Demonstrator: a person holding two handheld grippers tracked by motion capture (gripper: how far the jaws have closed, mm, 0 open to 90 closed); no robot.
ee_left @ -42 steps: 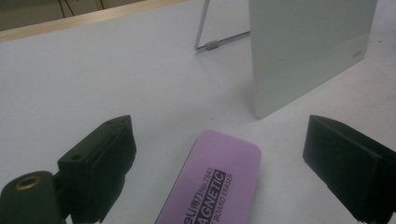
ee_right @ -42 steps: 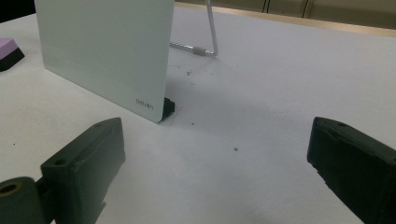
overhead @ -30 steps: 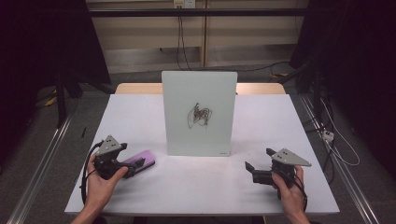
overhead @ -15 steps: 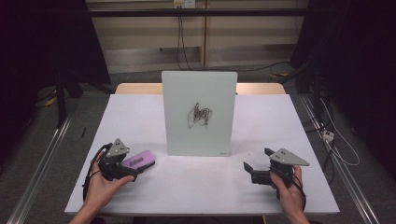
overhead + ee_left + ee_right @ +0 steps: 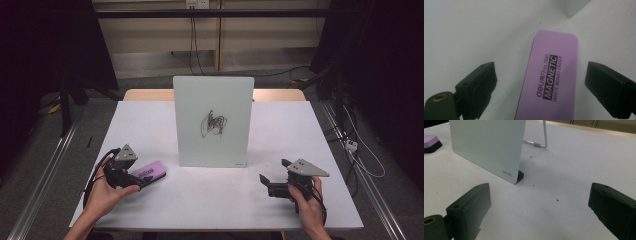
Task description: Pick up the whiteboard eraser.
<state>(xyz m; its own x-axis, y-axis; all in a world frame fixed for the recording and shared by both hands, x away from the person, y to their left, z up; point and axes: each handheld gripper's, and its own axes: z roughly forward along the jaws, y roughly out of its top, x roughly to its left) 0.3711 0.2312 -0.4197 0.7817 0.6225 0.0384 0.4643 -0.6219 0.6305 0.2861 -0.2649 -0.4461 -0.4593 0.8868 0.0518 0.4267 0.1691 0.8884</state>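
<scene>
The left gripper (image 5: 537, 82) straddles the purple eraser (image 5: 549, 77), jaws spread and not yet touching it; the eraser lies flat left of the scribbled whiteboard (image 5: 213, 120). The step looks like grasping: closing comes next. The right gripper (image 5: 267, 181) rests, jaws spread, empty.

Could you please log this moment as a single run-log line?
left gripper: open, jaws astride purple eraser | right gripper: open, empty | whiteboard: upright, scribbled

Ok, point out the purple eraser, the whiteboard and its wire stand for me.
purple eraser (image 5: 549, 77): left gripper view, printed top face.
whiteboard (image 5: 213, 107): high view, front face above the scribble.
wire stand (image 5: 545, 133): right gripper view, upright wire behind the board.
</scene>
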